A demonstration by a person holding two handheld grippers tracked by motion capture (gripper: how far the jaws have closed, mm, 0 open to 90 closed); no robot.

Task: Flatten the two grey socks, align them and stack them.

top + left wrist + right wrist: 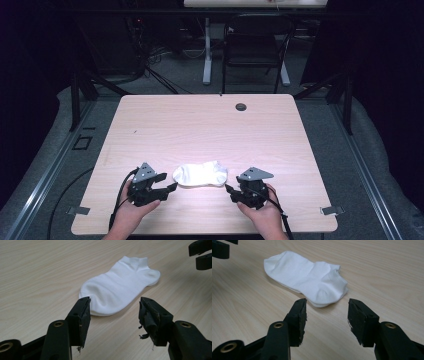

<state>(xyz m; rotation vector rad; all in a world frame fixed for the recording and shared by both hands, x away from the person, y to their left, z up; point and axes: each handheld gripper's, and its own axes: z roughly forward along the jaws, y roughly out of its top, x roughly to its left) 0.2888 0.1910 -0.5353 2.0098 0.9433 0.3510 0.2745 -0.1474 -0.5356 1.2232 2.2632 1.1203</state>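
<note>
Pale wood table [200, 125] in a dark room — white sock [200, 175] lies flat; left gripper [169, 188] and right gripper [229, 191] both gape, empty.

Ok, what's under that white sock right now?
The sock lies flat on the bare wooden table. A second edge shows along its rim, so it may be two socks stacked or one folded. Anything beneath is covered. Both grippers are open, off it.

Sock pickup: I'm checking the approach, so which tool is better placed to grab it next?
Probably the left tool: its open jaws point at the sock toe, almost touching. The right tool, also open, sits slightly farther off the heel end. Close call.
</note>
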